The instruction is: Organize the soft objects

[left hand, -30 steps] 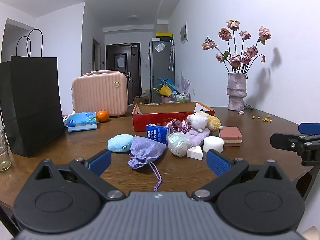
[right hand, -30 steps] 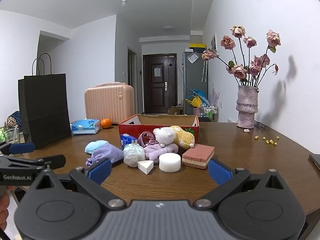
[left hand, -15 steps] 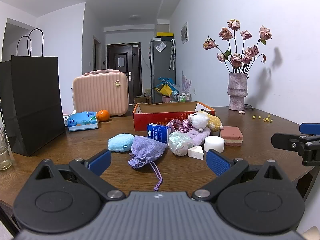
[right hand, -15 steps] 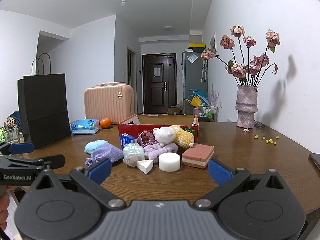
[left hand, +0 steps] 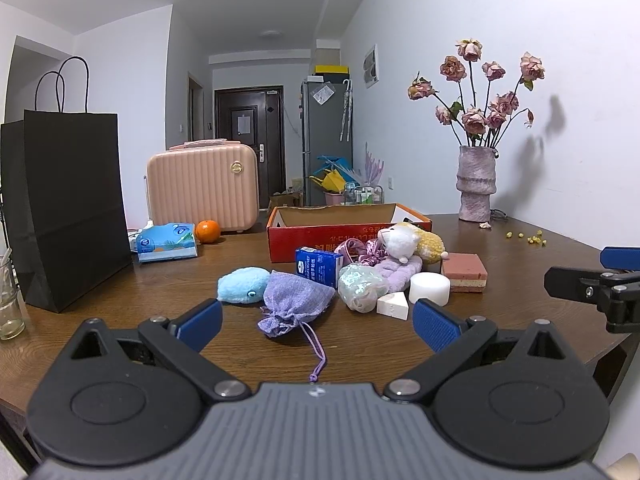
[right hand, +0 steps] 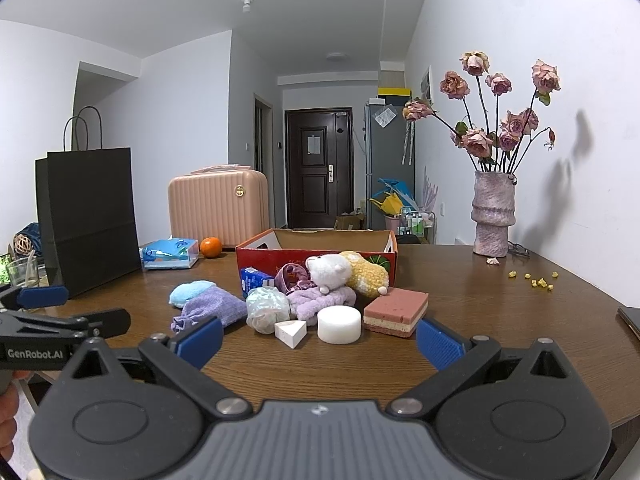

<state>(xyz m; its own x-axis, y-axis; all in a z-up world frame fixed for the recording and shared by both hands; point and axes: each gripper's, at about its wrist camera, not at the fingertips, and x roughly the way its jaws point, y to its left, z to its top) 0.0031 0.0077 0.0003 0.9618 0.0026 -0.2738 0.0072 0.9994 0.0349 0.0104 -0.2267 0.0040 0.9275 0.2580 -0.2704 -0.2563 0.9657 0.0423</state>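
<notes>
A heap of soft things lies on the wooden table in front of an open red cardboard box [left hand: 348, 236] [right hand: 256, 254]. It holds a lilac drawstring pouch [left hand: 294, 300] [right hand: 212, 308], a blue plush [left hand: 242, 285] [right hand: 188, 292], a white and yellow plush toy [left hand: 408, 238] [right hand: 344, 272], a white round sponge [left hand: 430, 288] [right hand: 339, 323], a pink layered sponge [left hand: 466, 272] [right hand: 396, 311], a white wedge [left hand: 394, 306] [right hand: 291, 331] and a pale mesh puff [left hand: 360, 286] [right hand: 267, 308]. My left gripper [left hand: 316, 322] is open just short of the pouch. My right gripper [right hand: 318, 338] is open just short of the wedge and round sponge. Both hold nothing.
A black paper bag [left hand: 68, 208] stands at the left. A pink suitcase [left hand: 202, 188], a tissue pack [left hand: 167, 242] and an orange [left hand: 207, 231] lie behind. A vase of dried roses [left hand: 476, 184] stands at the back right, with yellow crumbs [right hand: 536, 280] near it. A glass [left hand: 10, 308] is at the far left.
Both views shift only slightly; the heap looks a touch nearer and lower. Nothing on the table has moved and both grippers stay open.
</notes>
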